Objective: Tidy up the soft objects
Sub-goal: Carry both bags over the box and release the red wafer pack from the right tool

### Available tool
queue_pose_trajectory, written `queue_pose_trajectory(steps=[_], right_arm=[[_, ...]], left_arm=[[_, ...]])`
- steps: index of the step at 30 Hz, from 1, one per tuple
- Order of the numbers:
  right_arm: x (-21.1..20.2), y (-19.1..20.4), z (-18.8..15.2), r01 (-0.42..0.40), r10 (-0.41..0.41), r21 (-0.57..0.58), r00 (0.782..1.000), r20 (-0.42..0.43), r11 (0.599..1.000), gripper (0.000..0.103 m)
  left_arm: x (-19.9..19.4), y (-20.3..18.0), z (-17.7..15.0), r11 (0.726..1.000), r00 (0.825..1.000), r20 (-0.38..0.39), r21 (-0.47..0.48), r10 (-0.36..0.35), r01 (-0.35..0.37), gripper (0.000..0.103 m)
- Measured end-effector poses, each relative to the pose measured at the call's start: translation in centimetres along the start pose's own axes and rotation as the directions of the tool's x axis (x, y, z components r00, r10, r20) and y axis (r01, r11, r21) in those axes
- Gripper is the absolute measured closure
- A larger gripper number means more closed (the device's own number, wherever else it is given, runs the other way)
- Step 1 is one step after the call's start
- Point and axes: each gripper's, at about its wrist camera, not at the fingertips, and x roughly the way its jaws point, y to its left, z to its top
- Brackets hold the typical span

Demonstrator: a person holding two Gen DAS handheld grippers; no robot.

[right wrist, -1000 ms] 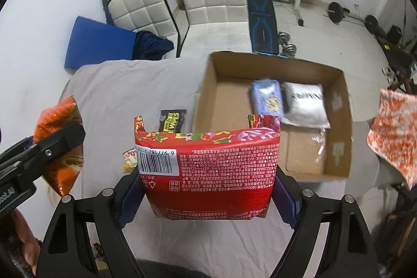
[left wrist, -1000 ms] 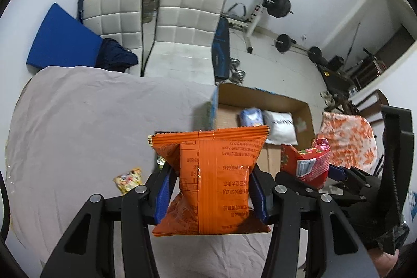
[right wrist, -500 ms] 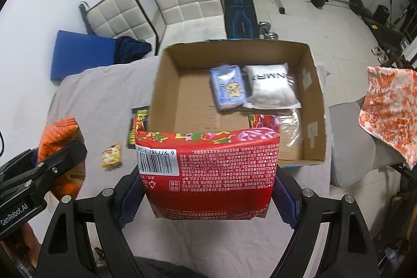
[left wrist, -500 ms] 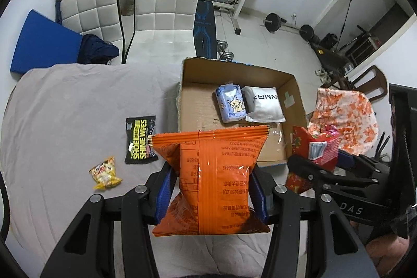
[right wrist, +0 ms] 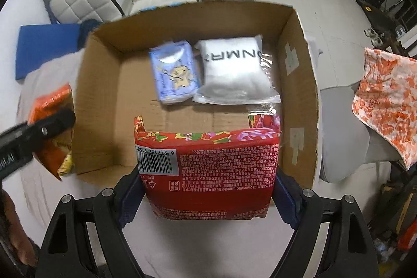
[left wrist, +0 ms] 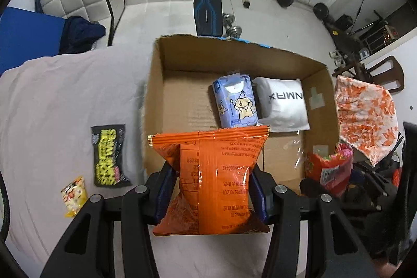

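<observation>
Blue pack [right wrist: 175,75] print motion-blurred.

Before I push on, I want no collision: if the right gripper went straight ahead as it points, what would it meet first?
Probably the cardboard box, likely its bare floor just short of the white packet. The right gripper holds the red pack over the box's near side; depth is unclear.

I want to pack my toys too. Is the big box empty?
Not empty. The cardboard box is open on top, and a blue tissue pack and a white bag lie inside.
</observation>
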Motion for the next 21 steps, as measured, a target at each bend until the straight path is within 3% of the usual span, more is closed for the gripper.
queue_pose_trajectory(steps=[6, 15, 21], right_arm=[[4.4, -1.9, 1.8, 0.014, -0.014, 0.010, 0.997, -0.078, 1.000, 0.015], [8.6, -3.5, 3.5, 0.041, -0.037, 0.029, 0.991, -0.129, 0.999, 0.015], [10.8, -3.6, 4.0, 0.063, -0.059, 0.018, 0.985, -0.164, 0.998, 0.014]], left_arm=[[3.9, -0.3, 3.1, 0.999, 0.998, -0.051, -0.001, 0.032, -0.032, 0.054], [9.7, -0.1, 6.6, 0.994, 0.986, -0.130, 0.016, 0.108, -0.107, 0.054], [11.5, -0.4, 7.8, 0.994, 0.981, -0.165, 0.016, 0.106, -0.105, 0.054]])
